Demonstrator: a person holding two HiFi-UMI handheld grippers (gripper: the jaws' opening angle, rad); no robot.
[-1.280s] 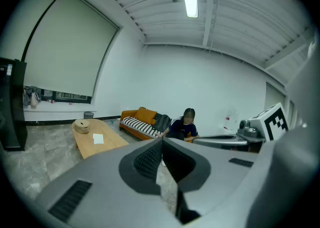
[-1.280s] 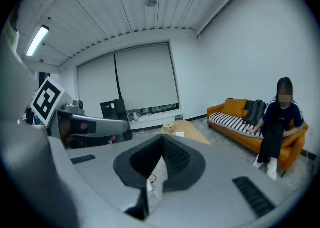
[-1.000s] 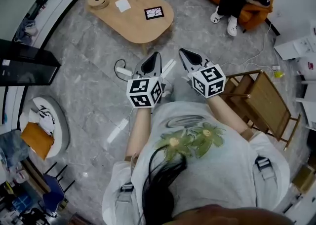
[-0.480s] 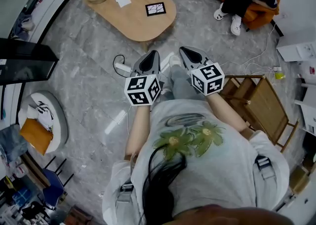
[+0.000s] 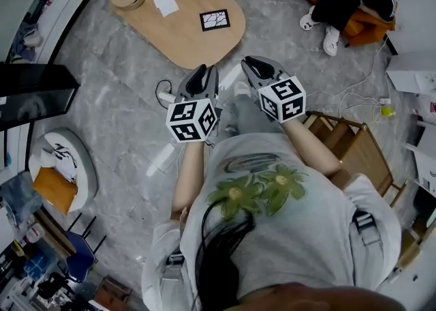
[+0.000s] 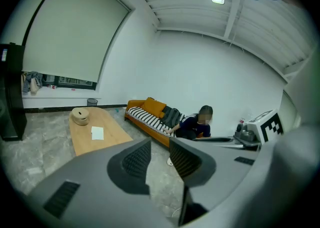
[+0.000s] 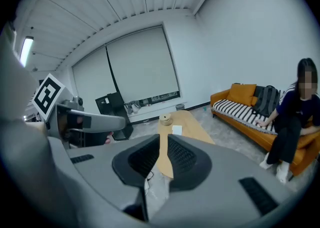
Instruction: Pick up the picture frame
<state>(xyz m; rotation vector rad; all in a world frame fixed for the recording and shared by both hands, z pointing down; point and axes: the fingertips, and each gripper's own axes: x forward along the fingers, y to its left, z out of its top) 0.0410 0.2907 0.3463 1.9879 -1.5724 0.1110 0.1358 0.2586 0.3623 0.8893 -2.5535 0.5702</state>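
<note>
Grey floor (image 5: 116,105), low wooden surface (image 5: 180,43) ahead. The picture frame (image 5: 214,20) lies flat there, untouched! Left hand-held gripper (image 5: 199,74) and right hand-held gripper (image 5: 255,65), jaws just opening, both empty, well short. Reach and grasp all remain.

Tan table (image 5: 178,37), black-edged picture frame (image 5: 214,20) — dark lines on white, orange sofa (image 6: 145,108), grey floor (image 5: 116,105)

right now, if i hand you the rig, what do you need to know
Left gripper: open, empty; its jaws have just been opening.
Right gripper: open by a narrow gap, empty; its jaws have also just been opening.
Picture frame: flat on the wooden table, ahead of both grippers, untouched.
Done: nothing yet.
Left: reach the table, grip the frame, lift it.
</note>
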